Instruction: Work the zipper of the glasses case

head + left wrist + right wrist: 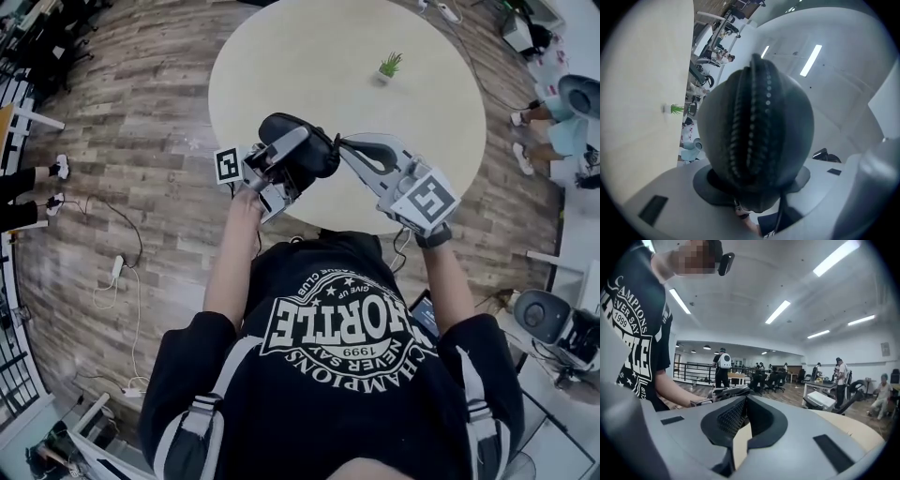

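A black oval glasses case (305,145) is held up in the air over the near edge of the round table. My left gripper (298,142) is shut on it from the left. In the left gripper view the case (754,136) fills the space between the grey jaws, its zipper teeth (752,117) running up the middle; my left gripper (754,185) clamps its lower end. My right gripper (345,145) comes in from the right with its tips at the case's right end. In the right gripper view my right gripper (746,399) is shut, and nothing shows between its pads.
The cream round table (281,56) carries a small potted plant (389,66) at its far side. Cables and a power strip (117,267) lie on the wooden floor at left. Seated people's legs (548,122) and a chair (544,314) are at right.
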Motion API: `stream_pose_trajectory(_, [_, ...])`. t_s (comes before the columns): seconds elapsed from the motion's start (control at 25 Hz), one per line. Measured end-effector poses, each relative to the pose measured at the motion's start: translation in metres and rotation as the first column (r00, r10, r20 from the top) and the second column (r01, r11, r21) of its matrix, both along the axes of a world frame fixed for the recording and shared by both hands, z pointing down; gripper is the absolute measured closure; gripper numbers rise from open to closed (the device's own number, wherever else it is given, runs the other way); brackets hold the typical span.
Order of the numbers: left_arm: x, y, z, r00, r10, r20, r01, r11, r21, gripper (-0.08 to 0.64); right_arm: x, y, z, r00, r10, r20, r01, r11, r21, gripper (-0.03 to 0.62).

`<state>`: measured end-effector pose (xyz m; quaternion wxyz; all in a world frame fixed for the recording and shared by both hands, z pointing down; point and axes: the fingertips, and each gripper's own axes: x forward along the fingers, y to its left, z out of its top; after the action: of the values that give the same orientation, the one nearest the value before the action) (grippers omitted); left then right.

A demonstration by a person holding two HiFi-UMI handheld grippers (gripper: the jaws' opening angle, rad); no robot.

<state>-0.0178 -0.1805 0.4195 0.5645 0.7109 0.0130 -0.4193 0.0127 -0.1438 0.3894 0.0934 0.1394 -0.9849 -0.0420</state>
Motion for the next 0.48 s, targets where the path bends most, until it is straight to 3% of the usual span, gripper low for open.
stream_pose_trajectory(0.12, [0.007,0.005,0.002,0.998,0.018,0.057,-0.020,0.999,0.026,0.325,0.006,-0.005,0.011,1.000,0.014,0.023,-0.011,0.995,-0.098,0.561])
stream_pose_trajectory(0.24, [0.039,0.033,-0.004,0.978,0.141,0.152,-0.160,0.980,0.118,0.319,0.010,-0.006,0.015,1.000,0.001,-0.015,-0.002,0.997,-0.072,0.555])
stream_pose_trajectory(0.32, [0.062,0.054,-0.001,0.950,0.228,0.213,-0.266,0.950,0.167,0.318,0.005,-0.007,0.015,0.998,-0.018,-0.066,0.017,1.000,-0.021,0.557])
stream_pose_trajectory(0.4, [0.084,0.073,0.009,0.909,0.288,0.303,-0.354,0.915,0.193,0.315,0.000,-0.015,0.023,0.994,-0.026,-0.104,0.023,0.999,-0.028,0.558])
stream_pose_trajectory(0.48, [0.095,0.075,0.021,0.884,0.299,0.359,-0.381,0.906,0.183,0.314,0.003,-0.022,0.032,0.992,-0.051,-0.114,0.044,0.997,-0.071,0.557])
